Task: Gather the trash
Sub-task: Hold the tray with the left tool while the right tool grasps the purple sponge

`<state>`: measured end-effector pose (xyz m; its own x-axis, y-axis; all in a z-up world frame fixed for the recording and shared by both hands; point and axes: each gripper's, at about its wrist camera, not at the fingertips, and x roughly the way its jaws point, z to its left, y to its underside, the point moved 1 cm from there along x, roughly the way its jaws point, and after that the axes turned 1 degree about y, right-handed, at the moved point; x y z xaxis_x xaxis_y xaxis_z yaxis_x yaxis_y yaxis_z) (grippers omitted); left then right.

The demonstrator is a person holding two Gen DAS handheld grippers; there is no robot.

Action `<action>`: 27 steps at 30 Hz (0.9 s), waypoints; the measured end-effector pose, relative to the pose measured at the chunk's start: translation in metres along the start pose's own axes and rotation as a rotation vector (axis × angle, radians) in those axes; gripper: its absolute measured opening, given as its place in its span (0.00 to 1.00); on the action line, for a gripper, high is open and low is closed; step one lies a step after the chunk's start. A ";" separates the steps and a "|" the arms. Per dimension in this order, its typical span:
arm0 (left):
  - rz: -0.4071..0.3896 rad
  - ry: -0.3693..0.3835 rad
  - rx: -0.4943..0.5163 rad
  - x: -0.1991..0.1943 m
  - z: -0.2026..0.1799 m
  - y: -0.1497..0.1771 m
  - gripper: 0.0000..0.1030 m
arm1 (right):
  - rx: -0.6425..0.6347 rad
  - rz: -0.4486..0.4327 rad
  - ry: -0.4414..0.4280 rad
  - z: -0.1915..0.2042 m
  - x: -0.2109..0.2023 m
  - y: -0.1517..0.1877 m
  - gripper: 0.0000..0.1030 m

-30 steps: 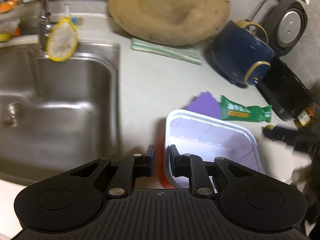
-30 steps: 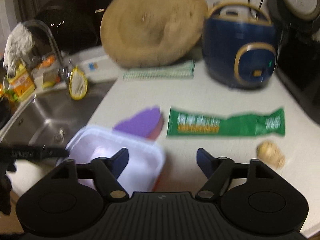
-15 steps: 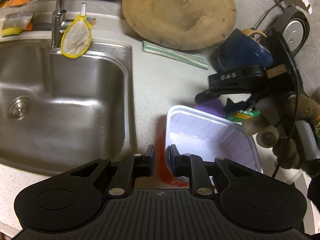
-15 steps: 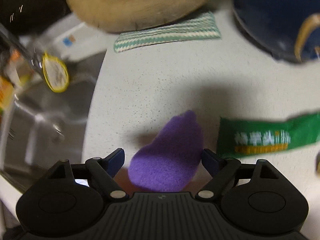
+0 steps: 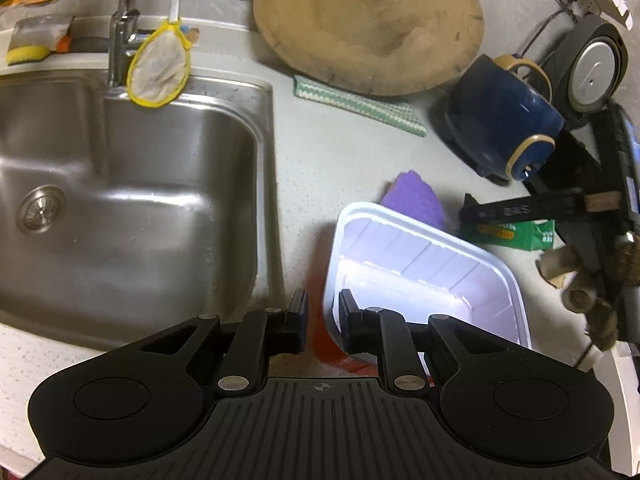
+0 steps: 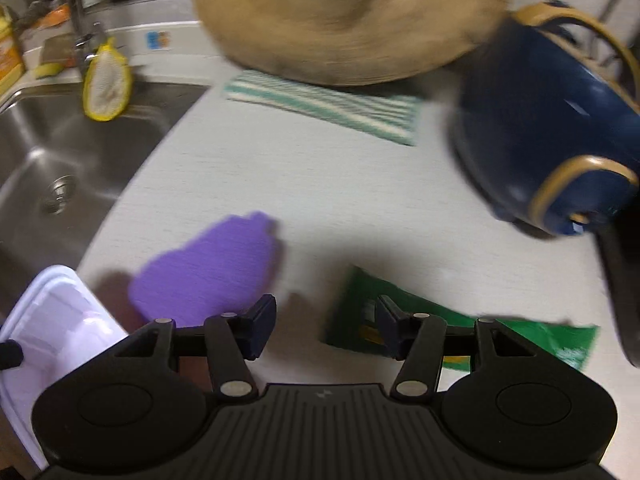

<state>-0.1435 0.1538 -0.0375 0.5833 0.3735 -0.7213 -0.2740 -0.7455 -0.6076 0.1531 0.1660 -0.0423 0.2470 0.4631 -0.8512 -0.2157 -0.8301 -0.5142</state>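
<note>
Though cropped rightward, tub (image 5: pixel 400 248) between fingers (image 5: pixel 298 320)

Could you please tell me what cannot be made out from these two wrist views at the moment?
- Green wrapper: its print is blurred in the right wrist view; the right gripper covers part of it.
- Orange item under the white container: mostly hidden by the container and the left gripper in the left wrist view.
- Purple piece: partly hidden behind the container's rim.

A home kitchen: a stainless-steel sink (image 5: pixel 132 200) with a chrome tap (image 5: pixel 122 20) (sponges behind it), a large round wooden chopping board (image 5: pixel 368 24), and a navy-blue rice cooker (image 5: pixel 500 120) on a pale speckled counter (image 5: pixel 320 160).
</note>
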 end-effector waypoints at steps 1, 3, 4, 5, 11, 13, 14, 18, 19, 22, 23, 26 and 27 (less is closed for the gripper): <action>0.002 -0.001 0.003 0.001 0.000 0.000 0.19 | 0.023 -0.004 -0.026 -0.006 -0.004 0.005 0.57; 0.009 -0.004 0.008 0.003 -0.001 -0.001 0.19 | 0.073 -0.010 -0.085 -0.016 -0.013 0.017 0.59; 0.013 -0.004 0.012 0.005 -0.001 -0.001 0.19 | 0.086 -0.011 -0.101 -0.019 -0.016 0.024 0.59; 0.018 -0.001 0.016 0.006 -0.002 -0.002 0.19 | 0.092 -0.010 -0.105 -0.020 -0.018 0.032 0.59; 0.028 -0.002 -0.013 0.012 0.003 -0.006 0.25 | 0.137 0.020 -0.297 -0.012 -0.027 0.059 0.58; 0.012 -0.017 -0.018 0.009 0.007 -0.007 0.25 | 0.125 0.006 -0.334 -0.009 -0.035 0.060 0.59; 0.006 -0.028 -0.021 0.007 0.009 -0.008 0.25 | 0.120 -0.008 -0.318 -0.006 -0.037 0.056 0.63; -0.017 -0.033 -0.054 -0.001 0.015 -0.011 0.25 | 0.223 -0.055 -0.300 -0.007 -0.039 0.028 0.79; -0.020 -0.020 -0.062 -0.005 0.016 -0.010 0.25 | 0.281 -0.041 -0.309 -0.009 -0.034 0.017 0.80; 0.003 0.009 -0.071 -0.012 0.014 -0.008 0.26 | 0.343 0.032 -0.318 -0.001 -0.009 -0.012 0.81; 0.018 0.003 -0.067 -0.014 0.013 -0.006 0.26 | 0.332 0.041 -0.308 0.005 -0.002 -0.017 0.81; 0.041 0.006 -0.086 -0.020 0.014 0.002 0.26 | 0.270 0.091 -0.292 0.024 0.024 -0.026 0.81; 0.046 0.012 -0.094 -0.022 0.015 0.005 0.26 | 0.258 0.102 -0.291 0.027 0.029 -0.024 0.79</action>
<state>-0.1689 0.1499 -0.0296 0.5810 0.3311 -0.7436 -0.2284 -0.8105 -0.5393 0.1395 0.2073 -0.0577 -0.0573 0.4816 -0.8745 -0.4643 -0.7883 -0.4037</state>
